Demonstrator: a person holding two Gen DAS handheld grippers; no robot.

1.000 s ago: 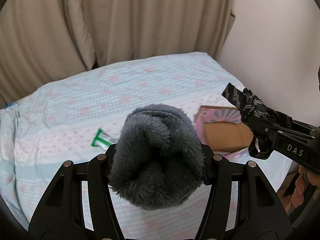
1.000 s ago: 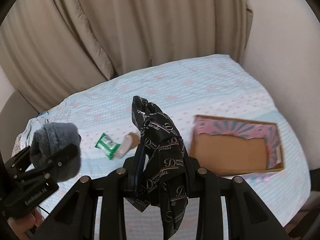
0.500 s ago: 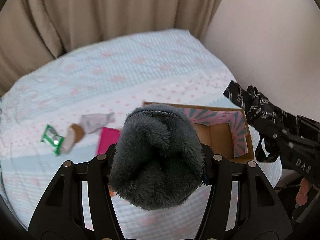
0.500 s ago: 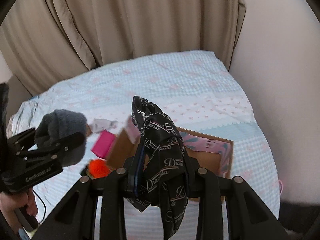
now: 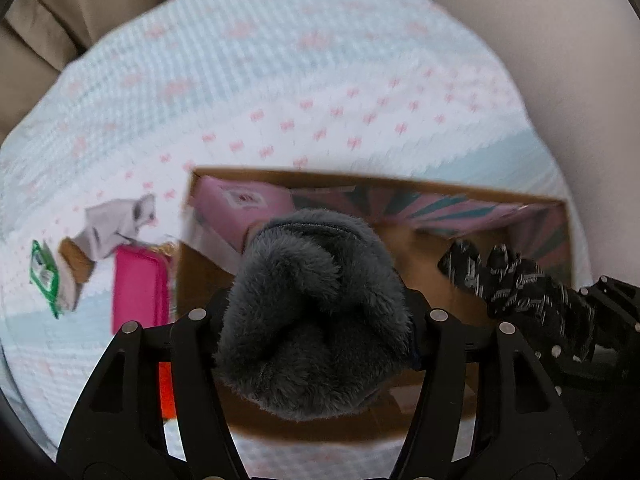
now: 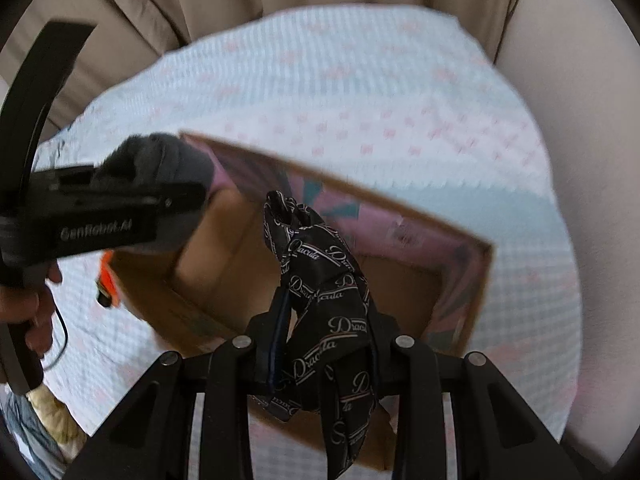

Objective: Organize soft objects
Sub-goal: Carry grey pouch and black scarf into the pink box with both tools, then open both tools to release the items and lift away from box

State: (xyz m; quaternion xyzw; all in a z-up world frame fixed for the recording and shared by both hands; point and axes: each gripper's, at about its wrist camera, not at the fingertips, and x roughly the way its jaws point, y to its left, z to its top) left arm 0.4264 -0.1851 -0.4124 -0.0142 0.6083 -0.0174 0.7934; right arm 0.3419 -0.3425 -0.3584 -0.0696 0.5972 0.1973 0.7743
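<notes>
A bed under a pale blue and white sheet with pink bows fills both views, with beige curtains at its far side and a plain wall to the right. One open cardboard box, its inner flaps printed pink and teal, sits on the sheet, its long axis running left to right in the left wrist view. There are two soft things in hand. The left gripper is clamped on one grey fuzzy bundle, a rounded lump with no clear long axis, held above the near left part of the box. The right gripper pinches one black scarf printed with script lettering; it hangs lengthwise, near to far, one end pointing far toward the box interior and the other drooping near. Left of the box lie one magenta flat item, one green packet, one grey and brown soft piece and one orange thing.
</notes>
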